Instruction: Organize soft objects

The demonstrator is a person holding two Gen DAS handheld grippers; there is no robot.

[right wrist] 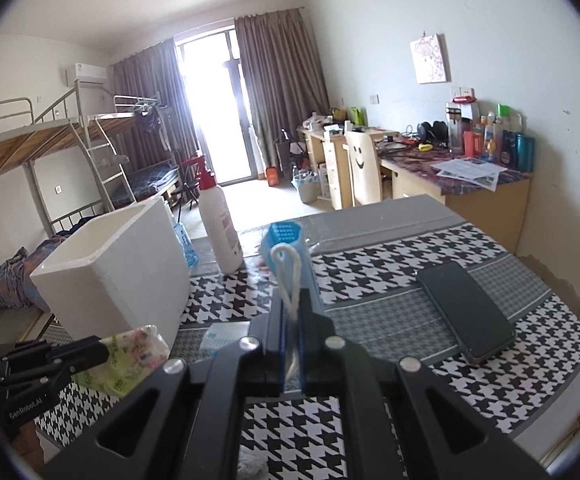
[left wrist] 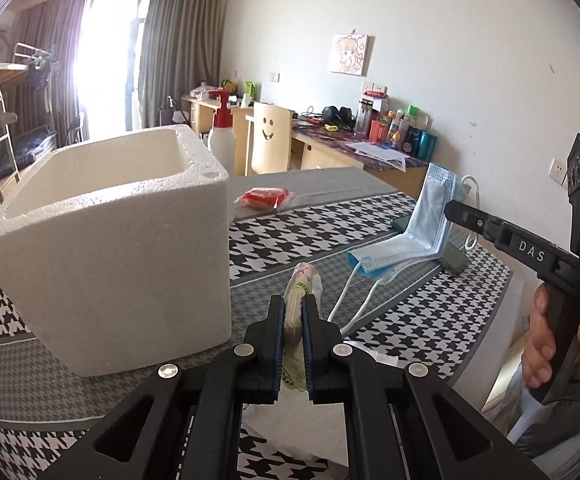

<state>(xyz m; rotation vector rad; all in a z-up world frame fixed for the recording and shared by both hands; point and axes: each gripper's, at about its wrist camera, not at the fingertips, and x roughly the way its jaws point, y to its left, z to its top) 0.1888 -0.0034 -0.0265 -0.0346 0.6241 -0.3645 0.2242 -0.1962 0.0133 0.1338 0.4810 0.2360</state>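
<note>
My left gripper [left wrist: 293, 302] is shut on a soft tissue pack [left wrist: 301, 280] with a green and pink flower print, held just above the houndstooth tablecloth. The right wrist view shows that gripper [right wrist: 100, 351] and the pack [right wrist: 130, 354] at lower left. A white foam box [left wrist: 122, 240] stands open-topped to the left of the pack. My right gripper [right wrist: 290, 302] is shut on a blue face mask [right wrist: 288, 246] by its edge and white ear loop. In the left wrist view the right gripper [left wrist: 451, 209] lifts one end of the mask [left wrist: 429, 208], whose other end still lies on the cloth.
A dark phone [right wrist: 465, 312] lies on the cloth to the right, partly under the mask. A red packet [left wrist: 264, 197] lies behind the box. A white bottle with a red pump [right wrist: 218, 224] stands at the table's far edge. A pale blue packet [right wrist: 220, 338] lies near the box.
</note>
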